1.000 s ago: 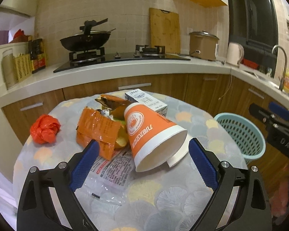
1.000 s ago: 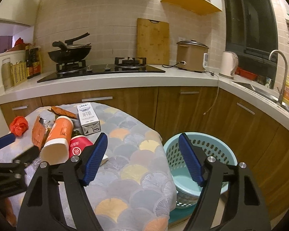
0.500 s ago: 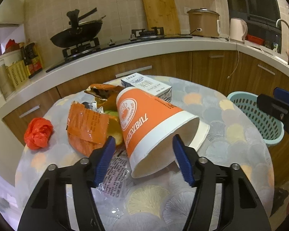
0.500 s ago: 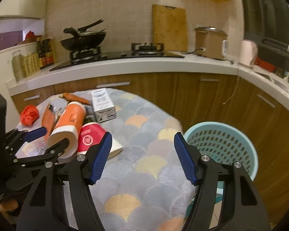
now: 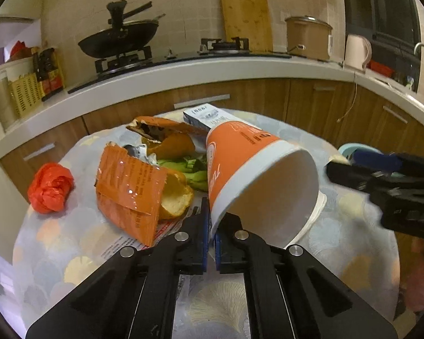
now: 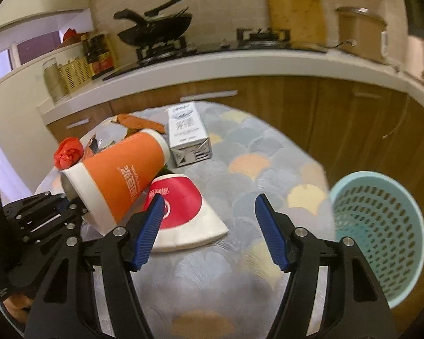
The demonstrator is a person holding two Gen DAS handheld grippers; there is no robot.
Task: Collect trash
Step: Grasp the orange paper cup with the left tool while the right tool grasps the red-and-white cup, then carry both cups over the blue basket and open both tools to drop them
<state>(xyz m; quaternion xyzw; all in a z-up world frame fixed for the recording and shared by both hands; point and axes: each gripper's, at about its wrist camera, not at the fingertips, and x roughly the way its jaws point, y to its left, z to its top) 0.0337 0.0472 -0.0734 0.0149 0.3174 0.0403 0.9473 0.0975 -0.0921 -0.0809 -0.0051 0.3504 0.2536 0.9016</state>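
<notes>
My left gripper [image 5: 211, 226] is shut on the rim of a large orange paper cup [image 5: 248, 163] and holds it tilted, mouth toward me; the cup also shows in the right wrist view [image 6: 118, 175]. My right gripper [image 6: 209, 226] is open and empty over a flattened red and white cup [image 6: 183, 209] on the table. A torn orange wrapper [image 5: 127, 189], bread, green scraps, a crumpled red bag [image 5: 51, 188] and a white carton [image 6: 188, 138] lie on the table. A light blue basket [image 6: 381, 226] stands beside the table at the right.
The round table has a scale-pattern cloth [image 6: 254, 169]. Behind it run wooden cabinets [image 5: 311, 99] and a counter with a stove, a wok [image 5: 118, 39], a cutting board and a rice cooker. The right gripper's body [image 5: 395, 186] shows at the right of the left wrist view.
My left gripper has closed on the orange cup's rim and tipped it up. My right gripper has moved left and down toward the flattened red cup, still open.
</notes>
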